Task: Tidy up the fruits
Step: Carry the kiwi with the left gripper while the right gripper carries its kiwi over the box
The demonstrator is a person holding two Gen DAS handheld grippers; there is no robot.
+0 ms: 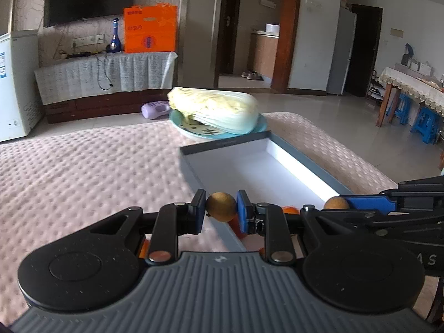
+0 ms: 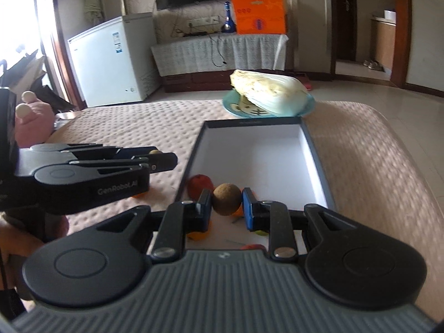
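Each gripper pinches a small round brown fruit — the left gripper (image 1: 221, 206) clamps its brown fruit (image 1: 221, 206) beside the near corner of the grey box (image 1: 302, 155), the right gripper (image 2: 227, 204) holds its own brown fruit (image 2: 226, 199) over the box's near end, where a red fruit (image 2: 200, 185) and what seem orange ones lie.

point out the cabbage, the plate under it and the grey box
cabbage (image 2: 273, 94): right wrist view, middle of its leaves
plate (image 2: 230, 106): right wrist view, bare left rim
grey box (image 2: 313, 152): right wrist view, right wall

Both grippers (image 1: 221, 206) (image 2: 226, 199) clamped, fingers (image 1: 198, 204) level.
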